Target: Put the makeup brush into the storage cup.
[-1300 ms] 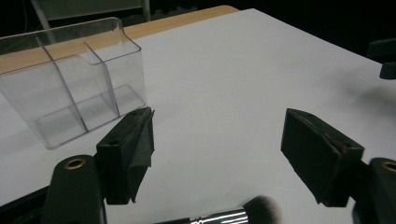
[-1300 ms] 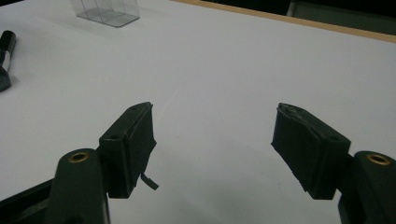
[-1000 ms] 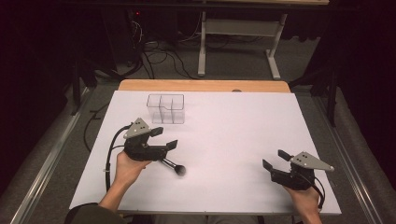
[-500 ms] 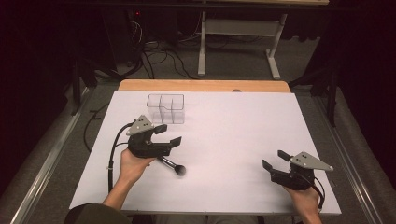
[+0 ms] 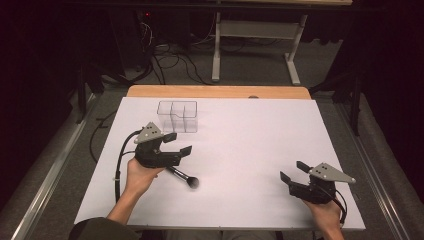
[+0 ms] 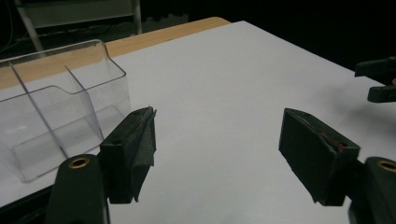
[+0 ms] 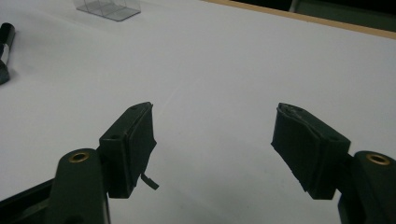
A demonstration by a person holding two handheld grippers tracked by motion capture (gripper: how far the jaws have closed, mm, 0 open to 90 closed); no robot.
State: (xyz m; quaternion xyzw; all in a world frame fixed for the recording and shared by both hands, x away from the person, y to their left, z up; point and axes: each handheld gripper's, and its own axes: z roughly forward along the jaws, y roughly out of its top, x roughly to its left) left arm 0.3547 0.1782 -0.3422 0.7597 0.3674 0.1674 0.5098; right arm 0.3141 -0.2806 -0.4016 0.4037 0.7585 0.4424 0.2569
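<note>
While both tools stand with jaws spread wide and nothing between them, the scene reads as follows.

Left tool (image 5: 179,143): jaws wide apart and empty, held over the worktop just in front of the clear organiser.
Right tool (image 5: 293,171): jaws wide apart and empty, low over the near right part of the worktop.
Brush (image 5: 182,176): black makeup brush lying on the sheet, handle end under the left tool's body, bristle head toward the middle of the worktop.
Clear organiser (image 5: 177,115): transparent box with dividers, standing on the far left part of the sheet, empty as far as can be seen.
Worktop (image 5: 250,130): covered by a white sheet, with a wooden edge showing at the far side.
Room: dark, grey carpet, cables on the floor, a white table frame beyond.
Change from earlier: the left tool has moved forward toward the organiser; the brush and the right tool lie as before.
</note>
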